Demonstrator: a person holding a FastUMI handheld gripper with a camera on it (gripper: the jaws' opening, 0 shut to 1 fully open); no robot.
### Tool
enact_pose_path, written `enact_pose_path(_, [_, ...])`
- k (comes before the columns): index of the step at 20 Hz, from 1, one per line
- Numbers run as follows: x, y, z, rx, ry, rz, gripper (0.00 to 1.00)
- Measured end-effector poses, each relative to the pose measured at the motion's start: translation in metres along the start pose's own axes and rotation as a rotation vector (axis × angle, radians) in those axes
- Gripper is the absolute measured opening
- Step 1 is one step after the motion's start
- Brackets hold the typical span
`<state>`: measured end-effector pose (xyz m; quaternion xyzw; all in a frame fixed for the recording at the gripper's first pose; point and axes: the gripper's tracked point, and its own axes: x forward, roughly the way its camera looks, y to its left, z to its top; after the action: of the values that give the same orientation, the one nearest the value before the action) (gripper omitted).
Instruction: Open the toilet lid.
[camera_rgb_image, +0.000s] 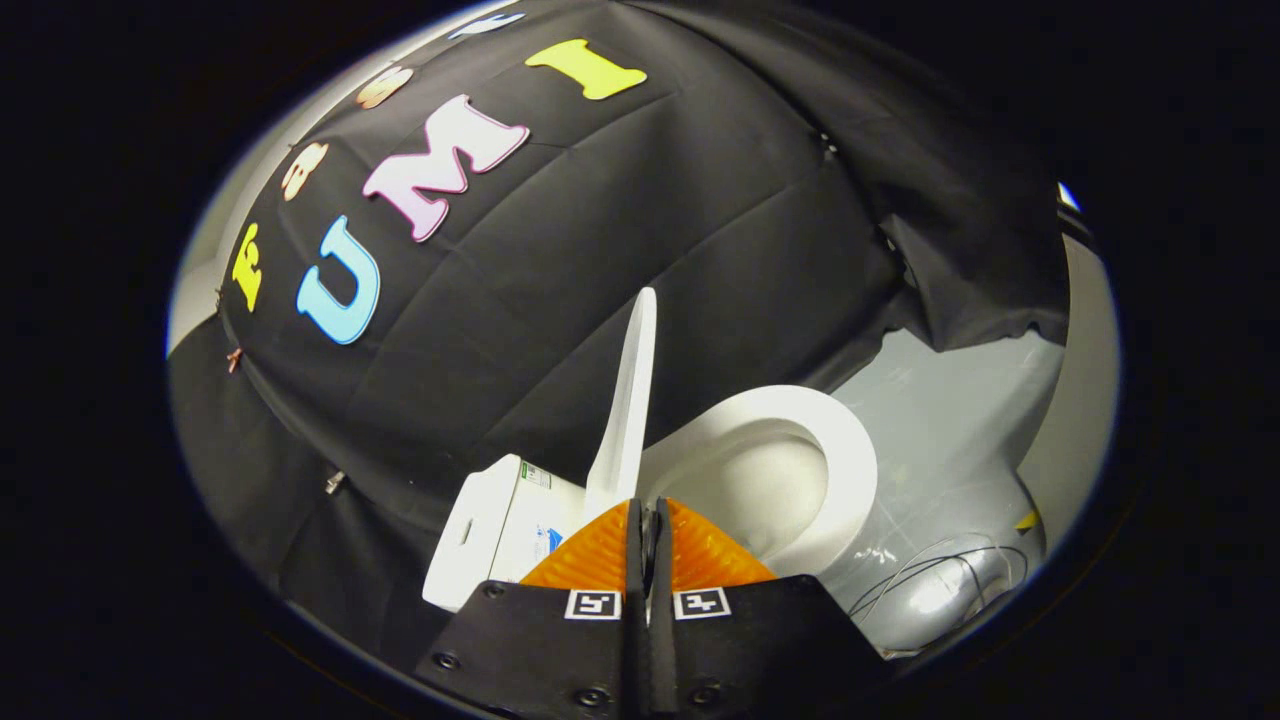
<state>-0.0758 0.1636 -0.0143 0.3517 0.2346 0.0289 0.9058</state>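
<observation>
Furthest left, behind everything, the black cloth wall (560, 300) of the booth is hung as a backdrop; against it the toilet's tank (505, 530) is set, a white box with a slot-like recess on its side and a small label near its top, placed at the back as the lid's support; just beyond the claw's fingers, and slightly left of their line, the toilet lid (630, 400) is seen edge-on, raised well off the bowl and standing near upright, leaning a little toward the tank; the task is therefore judged largely done, since the lid is already up and only needs to be left resting at its rear stop.

In the middle the claw (648, 520) is held pointing at the lid's hinge end; its fingers are drawn together with only a thin dark seam between them and nothing caught there; no contact with the lid can be confirmed, because the fingers' own bulk hides the lid's base.

To the right of the lid the seat ring (850, 440) lies flat around the open bowl (760, 480), fully uncovered; further right a pale, glossy floor (950, 420) is laid under the toilet, and loose thin cables (950, 570) are curled on it near the pedestal, well apart from the claw.
</observation>
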Motion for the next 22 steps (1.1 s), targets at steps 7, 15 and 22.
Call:
enact_pose_path(7, [-0.006, 0.047, 0.003, -0.129, -0.03, -0.035, 0.05])
enact_pose_path(15, [-0.009, 0.103, -0.002, -0.24, -0.085, -0.079, 0.05])
enact_pose_path(22, [-0.009, 0.154, -0.012, -0.309, -0.129, -0.104, 0.05])
